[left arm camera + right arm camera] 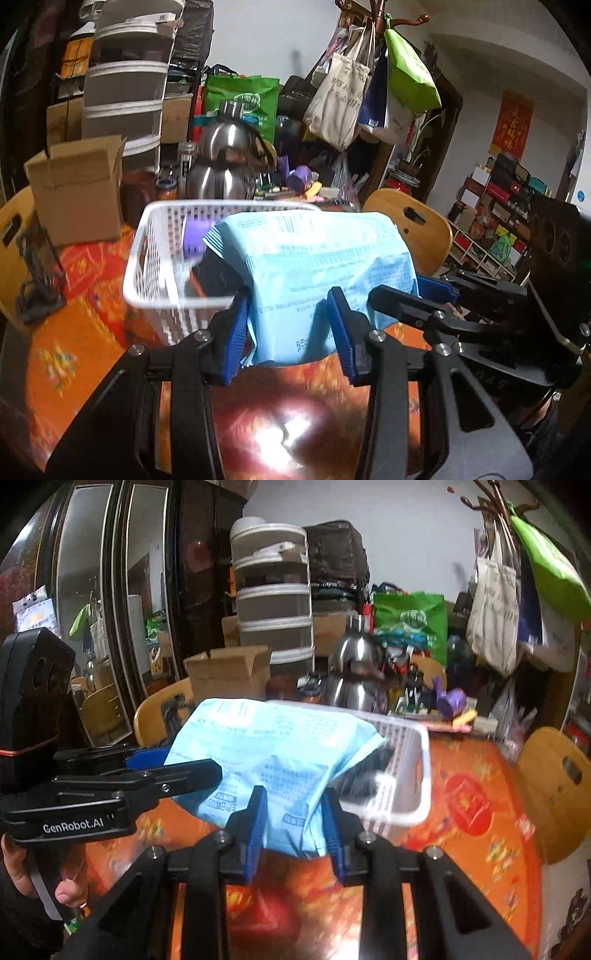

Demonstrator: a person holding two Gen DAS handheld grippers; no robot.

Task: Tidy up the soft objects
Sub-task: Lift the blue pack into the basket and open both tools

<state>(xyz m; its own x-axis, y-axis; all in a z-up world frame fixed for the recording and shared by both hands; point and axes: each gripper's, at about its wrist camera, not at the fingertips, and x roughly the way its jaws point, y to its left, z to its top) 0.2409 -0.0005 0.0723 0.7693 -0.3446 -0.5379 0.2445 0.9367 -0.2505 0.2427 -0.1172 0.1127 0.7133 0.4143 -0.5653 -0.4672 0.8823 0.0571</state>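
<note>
Left hand-held gripper (291,325) and right hand-held gripper (293,821) each clamp the near edge of the blue soft pack (314,266), jaws narrow, pinching film. Two grips likely keep it from sagging. Pack hangs above the table (92,332), long axis running side to side, far edge over the white basket (155,236).

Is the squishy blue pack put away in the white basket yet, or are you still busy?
Still busy. Some things already lie in the white plastic mesh basket, one purple. Both the left gripper and the right gripper are clamped on the soft light-blue plastic pack, holding it in the air in front of the basket. It hasn't gone in yet.
</note>
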